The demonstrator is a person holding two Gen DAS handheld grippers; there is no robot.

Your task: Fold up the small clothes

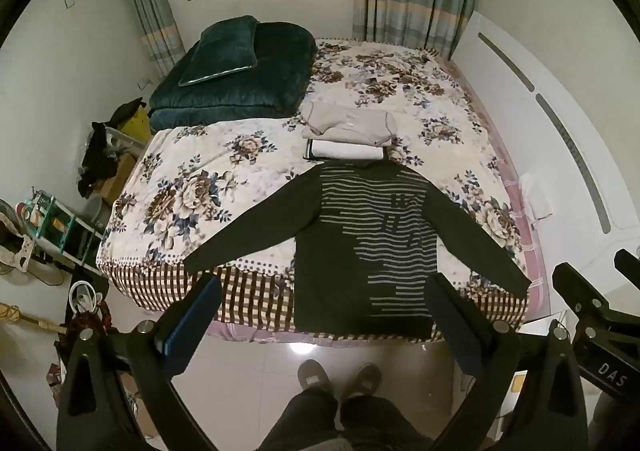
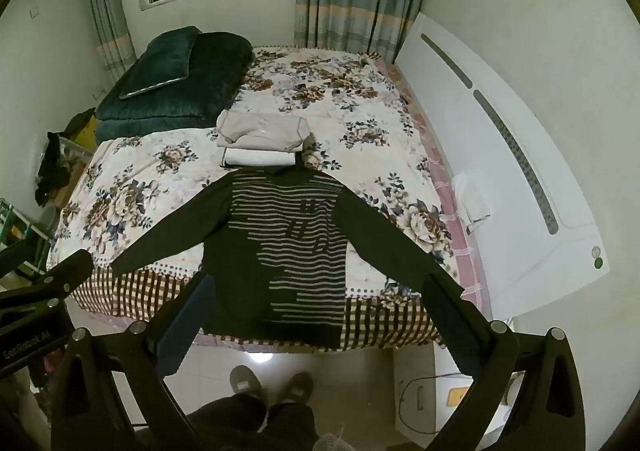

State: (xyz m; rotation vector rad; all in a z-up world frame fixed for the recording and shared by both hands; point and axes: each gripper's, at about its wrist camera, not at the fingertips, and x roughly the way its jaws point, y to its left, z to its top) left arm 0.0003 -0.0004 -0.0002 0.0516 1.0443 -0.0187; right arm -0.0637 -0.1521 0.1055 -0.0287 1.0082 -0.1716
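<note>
The striped dark sweater (image 1: 360, 239) is lying flat on the flowery bed (image 1: 192, 191). Both the left gripper (image 1: 324, 327) and the right gripper (image 2: 316, 315) are hanging wide open, holding nothing. Grab a sleeve by its end and fold it straight across.

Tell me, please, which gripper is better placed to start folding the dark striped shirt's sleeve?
Probably left: the left gripper frames the shirt's hem and one sleeve cuff; both grippers hang open, off the bed.
</note>
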